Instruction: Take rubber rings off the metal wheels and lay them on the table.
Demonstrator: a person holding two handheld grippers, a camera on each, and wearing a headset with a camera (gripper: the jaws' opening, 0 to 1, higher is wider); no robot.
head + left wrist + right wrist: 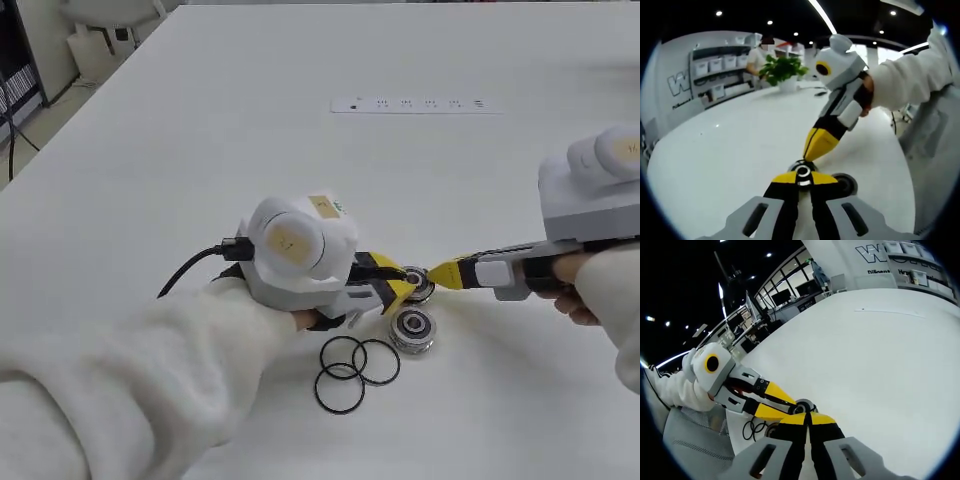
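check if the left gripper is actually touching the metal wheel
Touching. In the left gripper view, the left gripper has its yellow tips closed against both sides of the metal wheel, with no gap visible.

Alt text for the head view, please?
The left gripper and right gripper meet tip to tip at a metal wheel on the white table. A second wheel lies nearer the camera, beside three loose black rubber rings.
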